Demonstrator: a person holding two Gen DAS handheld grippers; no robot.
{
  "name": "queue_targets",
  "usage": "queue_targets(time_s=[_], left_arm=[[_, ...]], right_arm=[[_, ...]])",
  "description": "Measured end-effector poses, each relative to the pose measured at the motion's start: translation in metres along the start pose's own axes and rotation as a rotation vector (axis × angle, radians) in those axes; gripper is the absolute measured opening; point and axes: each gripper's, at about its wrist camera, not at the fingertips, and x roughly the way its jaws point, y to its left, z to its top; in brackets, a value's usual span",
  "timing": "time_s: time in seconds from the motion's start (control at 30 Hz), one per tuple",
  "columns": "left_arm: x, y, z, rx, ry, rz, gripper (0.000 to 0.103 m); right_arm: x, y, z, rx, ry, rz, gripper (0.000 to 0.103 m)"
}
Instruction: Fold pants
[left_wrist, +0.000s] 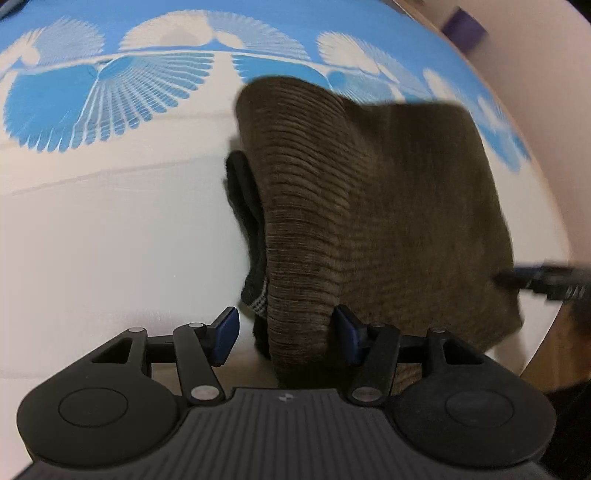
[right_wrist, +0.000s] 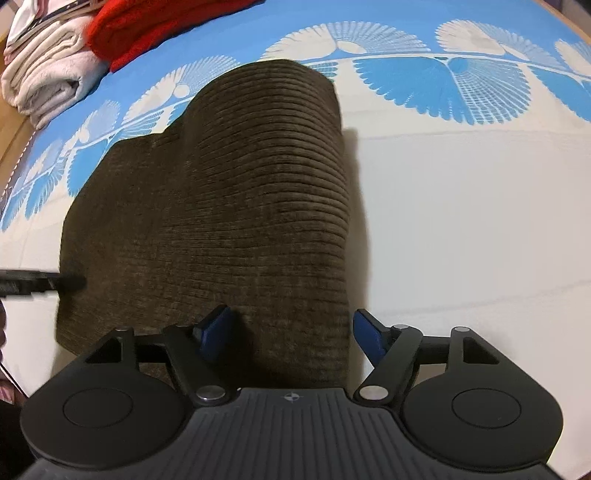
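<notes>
Folded brown pants (right_wrist: 221, 206) lie on a blue-and-white bed sheet (right_wrist: 461, 221). Both jaws stand apart, gripping nothing. To finish neatly, each gripper should lift straight off without dragging cloth. The fold's rolled edge sits between the left gripper (left_wrist: 286, 338) jaws, running toward 12 o'clock; the right gripper (right_wrist: 291, 336) straddles the opposite edge.

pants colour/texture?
Dark brown, ribbed like corduroy pants; clearest in the right wrist view.
</notes>
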Motion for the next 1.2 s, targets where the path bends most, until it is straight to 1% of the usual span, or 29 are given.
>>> queue_targets(time_s=[0.07,0.13,0.23,0.27,0.33,0.4,0.47,0.5,0.53,0.57,0.6,0.63,0.67,0.73,0.77,0.8,0.83,0.87,0.9,0.93,1.0,1.13,1.2], left_arm=[[-0.002,-0.005,-0.004,0.031,-0.003,0.026,0.062],[-0.008,-0.010,-0.006,0.028,-0.008,0.059,0.062],[-0.031,-0.024,-0.008,0.065,-0.064,0.138,0.062],[-0.039,-0.030,-0.008,0.077,-0.089,0.150,0.062],[-0.050,-0.040,-0.008,0.100,-0.129,0.150,0.062],[-0.054,-0.052,-0.009,0.139,-0.154,0.130,0.060],[-0.049,-0.063,-0.013,0.207,-0.164,0.095,0.051],[-0.041,-0.067,-0.015,0.251,-0.132,0.102,0.044],[-0.028,-0.069,-0.018,0.291,-0.078,0.138,0.037],[-0.016,-0.070,-0.020,0.322,-0.029,0.181,0.036],[-0.009,-0.070,-0.021,0.339,-0.006,0.200,0.036],[-0.010,-0.069,-0.018,0.327,-0.010,0.193,0.034],[-0.016,-0.066,-0.014,0.294,-0.026,0.172,0.034],[-0.030,-0.058,-0.006,0.223,-0.097,0.124,0.034],[-0.036,-0.055,-0.003,0.197,-0.139,0.114,0.034],[-0.040,-0.050,0.002,0.166,-0.183,0.122,0.035],[-0.042,-0.048,0.006,0.141,-0.212,0.142,0.036],[-0.042,-0.045,0.010,0.114,-0.239,0.168,0.036],[-0.042,-0.042,0.014,0.087,-0.263,0.186,0.038],[-0.041,-0.039,0.019,0.065,-0.280,0.192,0.047],[-0.038,-0.036,0.025,0.028,-0.297,0.197,0.059],[-0.022,-0.032,0.043,-0.046,-0.279,0.185,0.059],[-0.011,-0.028,0.050,-0.073,-0.257,0.189,0.057]], right_arm=[[-0.002,0.001,-0.003,-0.022,0.004,-0.013,0.074],[-0.005,0.002,-0.006,-0.028,0.009,-0.017,0.074],[-0.009,0.001,-0.008,-0.035,0.012,0.001,0.074],[-0.010,0.001,-0.009,-0.044,0.013,0.008,0.074],[-0.012,-0.001,-0.011,-0.068,0.021,0.021,0.074],[-0.012,-0.001,-0.015,-0.094,0.037,0.028,0.074],[-0.008,0.001,-0.022,-0.145,0.061,0.007,0.074],[-0.005,0.004,-0.025,-0.182,0.077,-0.014,0.074],[-0.002,0.007,-0.029,-0.219,0.093,-0.033,0.074],[-0.001,0.011,-0.030,-0.242,0.098,-0.043,0.074],[-0.003,0.014,-0.030,-0.257,0.091,-0.040,0.073],[-0.007,0.015,-0.026,-0.260,0.079,-0.024,0.072],[-0.011,0.015,-0.022,-0.252,0.058,-0.010,0.069],[-0.024,0.011,-0.010,-0.200,-0.012,0.006,0.067],[-0.030,0.008,-0.004,-0.167,-0.051,0.018,0.067],[-0.036,0.004,0.004,-0.123,-0.103,0.030,0.067],[-0.040,0.000,0.011,-0.083,-0.156,0.024,0.067],[-0.041,-0.001,0.016,-0.050,-0.202,0.006,0.067],[-0.041,-0.003,0.022,-0.010,-0.250,-0.016,0.068],[-0.039,-0.005,0.029,0.031,-0.283,-0.029,0.068],[-0.031,-0.007,0.040,0.089,-0.314,-0.027,0.070],[-0.008,-0.003,0.063,0.157,-0.324,0.001,0.074],[0.007,-0.005,0.070,0.168,-0.308,-0.006,0.076]])
